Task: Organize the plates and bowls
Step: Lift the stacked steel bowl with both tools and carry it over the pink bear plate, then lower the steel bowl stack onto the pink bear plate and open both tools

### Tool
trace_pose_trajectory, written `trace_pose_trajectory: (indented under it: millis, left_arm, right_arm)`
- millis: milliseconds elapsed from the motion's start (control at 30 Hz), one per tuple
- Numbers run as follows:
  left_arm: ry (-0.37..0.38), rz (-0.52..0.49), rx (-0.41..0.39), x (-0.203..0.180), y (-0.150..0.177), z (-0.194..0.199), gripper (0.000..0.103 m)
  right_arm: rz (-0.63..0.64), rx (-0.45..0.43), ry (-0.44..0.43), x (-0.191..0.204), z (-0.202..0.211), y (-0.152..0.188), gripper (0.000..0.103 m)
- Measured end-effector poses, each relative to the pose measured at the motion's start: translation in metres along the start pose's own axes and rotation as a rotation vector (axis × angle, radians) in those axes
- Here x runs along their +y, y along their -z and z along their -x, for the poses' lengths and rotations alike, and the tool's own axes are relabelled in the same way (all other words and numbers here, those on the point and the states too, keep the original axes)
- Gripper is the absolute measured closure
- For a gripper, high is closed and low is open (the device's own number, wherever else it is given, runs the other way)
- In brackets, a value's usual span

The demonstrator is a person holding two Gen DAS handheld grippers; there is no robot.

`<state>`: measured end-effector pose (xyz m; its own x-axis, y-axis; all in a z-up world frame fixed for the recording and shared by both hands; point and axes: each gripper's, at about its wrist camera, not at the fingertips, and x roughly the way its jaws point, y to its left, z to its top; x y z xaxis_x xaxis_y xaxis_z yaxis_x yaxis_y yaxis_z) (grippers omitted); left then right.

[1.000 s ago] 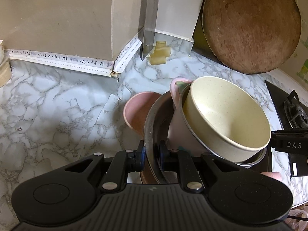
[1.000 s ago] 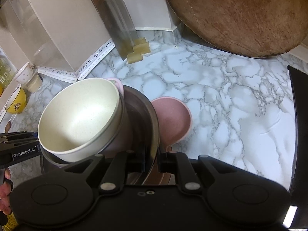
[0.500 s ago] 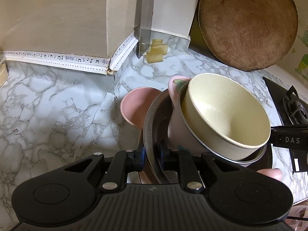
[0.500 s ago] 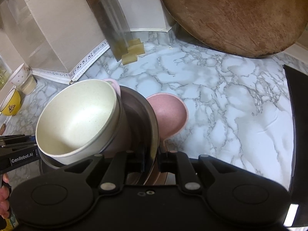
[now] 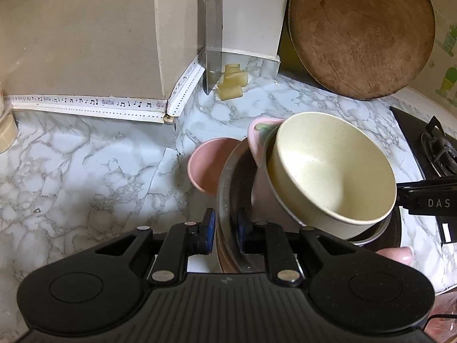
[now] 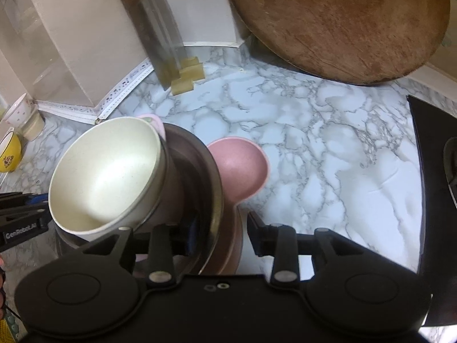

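We hold the metal basin [image 5: 228, 188] by its rim with the left gripper [image 5: 225, 230], jaws pinched on it, while our right gripper [image 6: 221, 231] stands wide, straddling the opposite rim without clamping. Inside the basin, the cream bowl [image 5: 332, 171] sits tilted on a pink cup [image 5: 258, 134]; beyond the basin a pink bowl [image 6: 241, 168] rests on the marble counter [image 6: 328, 148]. With only one side gripped, the basin could tip and the tilted stack slide out. The basin's underside and what props the bowl are hidden, so we cannot tell whether it rests on the counter.
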<state>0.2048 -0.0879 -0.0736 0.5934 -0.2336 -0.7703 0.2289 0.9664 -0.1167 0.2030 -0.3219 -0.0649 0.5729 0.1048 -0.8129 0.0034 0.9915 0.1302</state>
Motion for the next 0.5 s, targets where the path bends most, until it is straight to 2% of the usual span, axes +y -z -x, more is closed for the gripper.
trace_pose_trajectory:
  millis: [233, 300, 333, 500]
  left_arm:
    - [-0.016, -0.006, -0.038, 0.006, 0.006, 0.017, 0.068]
    - [-0.026, -0.008, -0.056, 0.008, 0.008, 0.024, 0.053]
    - [-0.031, -0.01, -0.065, 0.009, 0.009, 0.028, 0.051]
    - [-0.034, -0.026, -0.109, 0.007, 0.013, 0.049, 0.049]
  right_arm:
    - [-0.015, -0.018, 0.006, -0.002, 0.012, 0.007, 0.062]
    - [-0.012, -0.035, -0.004, 0.0, 0.021, 0.008, 0.061]
    - [-0.005, -0.046, -0.008, 0.001, 0.026, 0.009, 0.058]
    - [0.027, -0.101, -0.014, 0.01, 0.051, 0.013, 0.056]
